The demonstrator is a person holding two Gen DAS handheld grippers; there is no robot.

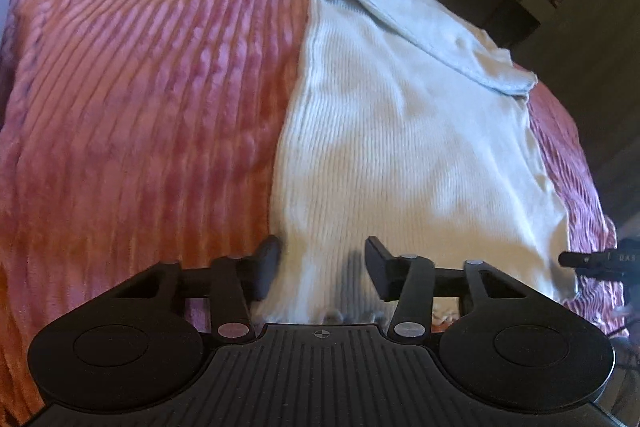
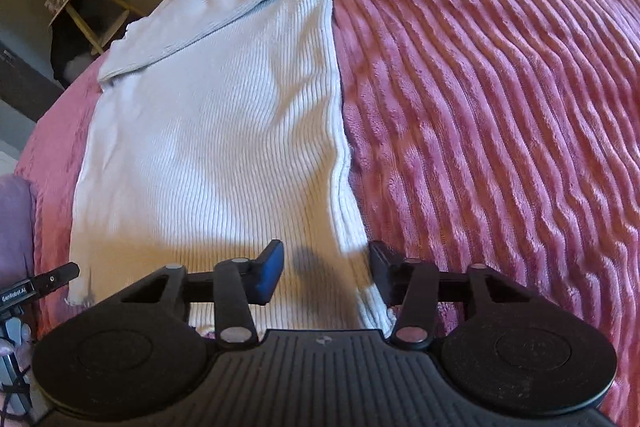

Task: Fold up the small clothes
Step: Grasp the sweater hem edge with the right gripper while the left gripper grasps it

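You have one pale ribbed garment (image 1: 404,147) lying flat on the pink ribbed blanket (image 1: 140,87), its long sides running away from you toward 12 o'clock. A sleeve lies folded across its far end. Your left gripper (image 1: 322,269) sits at the garment's near left corner, fingers spread wide and holding nothing, the hem between them. Your right gripper (image 2: 326,273) sits at the near right corner, fingers likewise wide and empty, straddling the garment's right edge. In the left view, open blanket stretches from 9 to 11 o'clock; in the right view it stretches from 1 to 3 o'clock. Count: one garment, one blanket, two grippers. Each gripper's tip shows at the edge of the other's view.
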